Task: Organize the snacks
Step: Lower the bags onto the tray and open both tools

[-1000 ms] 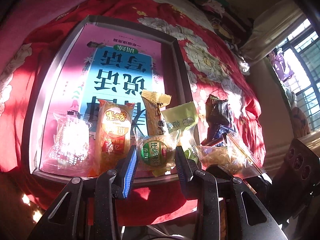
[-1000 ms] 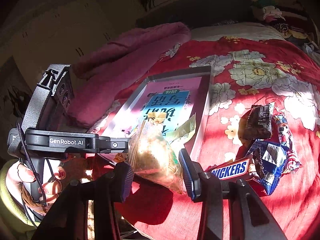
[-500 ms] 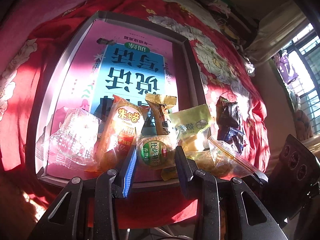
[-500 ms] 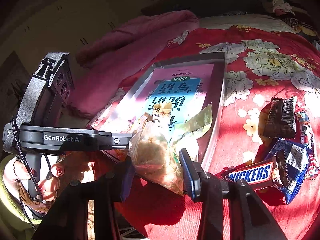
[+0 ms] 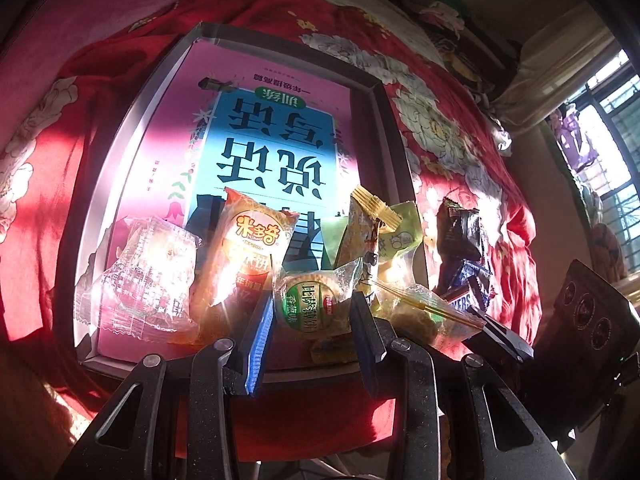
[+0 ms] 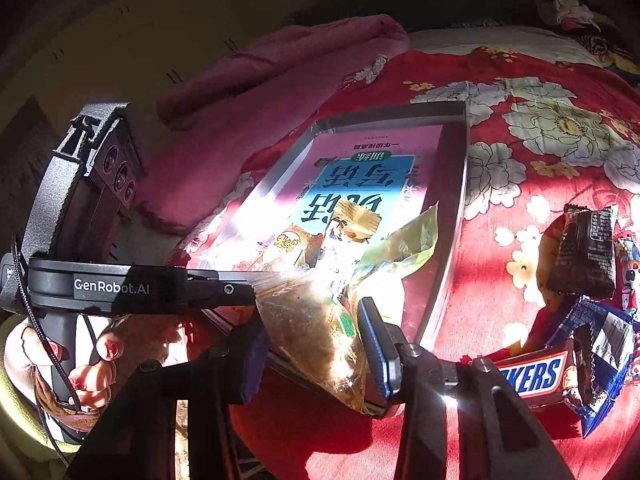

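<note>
Tray — one, grey metal, on a red floral bedspread, lined with one pink-and-blue book.

Snacks along the tray's near edge, left to right, seen from the left wrist:
- one clear crinkled packet, at 9 o'clock
- one orange packet
- one round green-label cake, between the left gripper fingers, jaws spread, not visibly pinching it
- one gold-topped wrapper, upright behind the cake
- one pale green pouch, against the tray's right wall

Right gripper — jaws pinching one clear bag of brownish pieces over the tray's near right corner.

Loose on the bedspread, 3 o'clock from the tray: one dark wrapper, one Snickers bar, one blue wrapper — overlapping. A pink blanket lies at 11 o'clock.
</note>
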### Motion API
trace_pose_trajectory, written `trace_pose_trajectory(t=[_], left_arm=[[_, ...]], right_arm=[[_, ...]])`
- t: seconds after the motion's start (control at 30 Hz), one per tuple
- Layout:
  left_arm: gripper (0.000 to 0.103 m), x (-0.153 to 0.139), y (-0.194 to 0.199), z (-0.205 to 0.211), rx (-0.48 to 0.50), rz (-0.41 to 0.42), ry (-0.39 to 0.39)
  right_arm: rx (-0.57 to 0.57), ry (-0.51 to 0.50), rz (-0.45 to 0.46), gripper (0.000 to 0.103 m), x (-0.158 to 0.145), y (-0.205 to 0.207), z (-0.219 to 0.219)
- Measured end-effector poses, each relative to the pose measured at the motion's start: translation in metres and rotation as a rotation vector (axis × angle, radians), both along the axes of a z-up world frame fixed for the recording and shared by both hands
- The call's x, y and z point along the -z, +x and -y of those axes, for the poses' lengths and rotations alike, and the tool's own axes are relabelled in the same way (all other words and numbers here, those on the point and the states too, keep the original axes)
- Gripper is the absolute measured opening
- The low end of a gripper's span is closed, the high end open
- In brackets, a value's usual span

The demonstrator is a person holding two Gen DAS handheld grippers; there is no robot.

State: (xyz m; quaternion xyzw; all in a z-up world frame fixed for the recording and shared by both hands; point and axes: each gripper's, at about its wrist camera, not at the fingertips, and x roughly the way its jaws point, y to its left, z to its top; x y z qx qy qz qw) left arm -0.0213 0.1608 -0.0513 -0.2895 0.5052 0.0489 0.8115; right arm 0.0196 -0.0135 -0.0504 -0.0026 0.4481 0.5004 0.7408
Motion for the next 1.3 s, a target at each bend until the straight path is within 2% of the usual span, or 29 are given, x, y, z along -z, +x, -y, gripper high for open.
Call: trace_pose_trajectory(t=[0.6, 0.83, 1.3], left_arm=[[0.04, -0.001, 0.001, 0.003, -0.002, -0.004, 0.015], [0.04, -0.003, 0.001, 0.003, -0.003, -0.001, 0.02], [0.047, -0.017, -0.002, 0.006, -0.004, 0.042, 0.048]], right_arm=[[0.079, 0.021, 0.011, 0.047, -0.01, 0.006, 0.023], [0.118, 0.016, 0.055, 0.052, -0.018, 0.006, 0.031], [0.151, 0.011, 0.1, 0.053, -0.025, 0.005, 0.04]])
